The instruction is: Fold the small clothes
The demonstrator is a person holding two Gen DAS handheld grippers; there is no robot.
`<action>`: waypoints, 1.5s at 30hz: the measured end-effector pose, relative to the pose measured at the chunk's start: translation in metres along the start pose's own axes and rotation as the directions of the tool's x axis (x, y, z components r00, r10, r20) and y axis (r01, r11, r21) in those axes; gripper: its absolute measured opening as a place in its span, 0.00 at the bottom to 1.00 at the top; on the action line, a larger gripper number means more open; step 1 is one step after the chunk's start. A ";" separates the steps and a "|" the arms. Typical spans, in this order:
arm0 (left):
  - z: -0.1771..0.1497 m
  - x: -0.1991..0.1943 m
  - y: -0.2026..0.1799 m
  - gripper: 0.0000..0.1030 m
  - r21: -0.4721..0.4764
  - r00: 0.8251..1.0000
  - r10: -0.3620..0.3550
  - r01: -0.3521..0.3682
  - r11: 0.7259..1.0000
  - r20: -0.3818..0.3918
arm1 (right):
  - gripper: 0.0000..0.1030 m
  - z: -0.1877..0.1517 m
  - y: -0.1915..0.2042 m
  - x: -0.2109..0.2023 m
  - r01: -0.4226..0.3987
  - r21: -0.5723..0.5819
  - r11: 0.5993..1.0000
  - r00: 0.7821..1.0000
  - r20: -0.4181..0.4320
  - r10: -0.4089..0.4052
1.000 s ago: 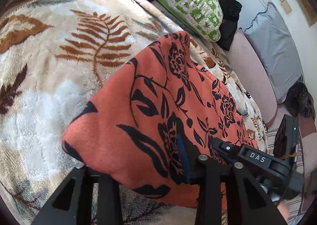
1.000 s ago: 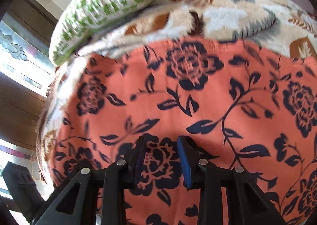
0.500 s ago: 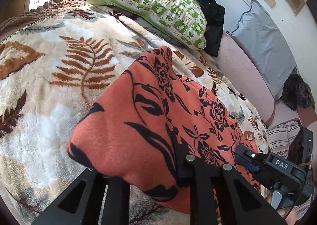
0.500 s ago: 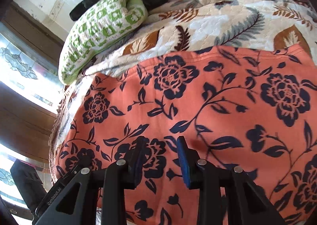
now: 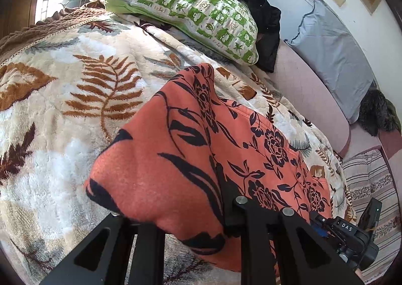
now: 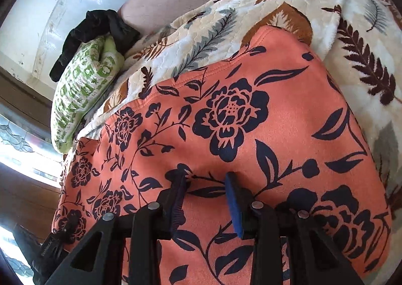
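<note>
Orange floral garment (image 5: 201,159) lies on the leaf-print blanket (image 5: 62,99), gripped at two edges.

Left gripper (image 5: 181,212) is clamped on the garment's near corner, which is raised off the blanket. Right gripper (image 6: 206,192) pinches a ridge of the same cloth between its blue pads (image 6: 232,199). A green-checked pillow (image 5: 186,11) rests beyond.
</note>
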State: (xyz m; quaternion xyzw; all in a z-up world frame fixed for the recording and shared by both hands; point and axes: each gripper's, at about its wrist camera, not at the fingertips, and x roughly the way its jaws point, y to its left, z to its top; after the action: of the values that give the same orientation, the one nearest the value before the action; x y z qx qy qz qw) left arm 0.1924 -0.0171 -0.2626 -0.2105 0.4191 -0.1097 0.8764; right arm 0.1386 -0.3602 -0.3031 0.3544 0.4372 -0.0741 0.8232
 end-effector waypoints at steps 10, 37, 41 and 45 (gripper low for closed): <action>-0.002 -0.002 -0.021 0.18 0.094 0.997 0.051 -0.056 0.994 0.051 | 0.37 0.009 0.018 -0.013 -0.211 0.012 0.977 0.977 0.048 0.210; -0.077 0.020 -0.124 0.17 0.620 0.946 0.182 -0.314 0.719 0.269 | 0.72 0.069 0.031 -0.003 -0.433 0.011 0.901 0.886 -0.176 0.429; -0.084 0.016 -0.125 0.17 0.673 0.943 0.167 -0.323 0.665 0.287 | 0.73 0.075 0.083 0.049 -0.411 -0.041 0.911 0.865 -0.333 0.375; -0.082 0.015 -0.125 0.17 0.687 0.949 0.159 -0.309 0.658 0.274 | 0.73 0.074 0.132 0.092 -0.408 -0.084 0.909 0.838 -0.430 0.337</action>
State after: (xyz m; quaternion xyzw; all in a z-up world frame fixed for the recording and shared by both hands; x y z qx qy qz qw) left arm 0.1357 -0.1557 -0.2610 0.1972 0.2802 -0.1308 0.9303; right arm 0.3007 -0.2938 -0.2786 0.3681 0.5257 0.2011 0.7401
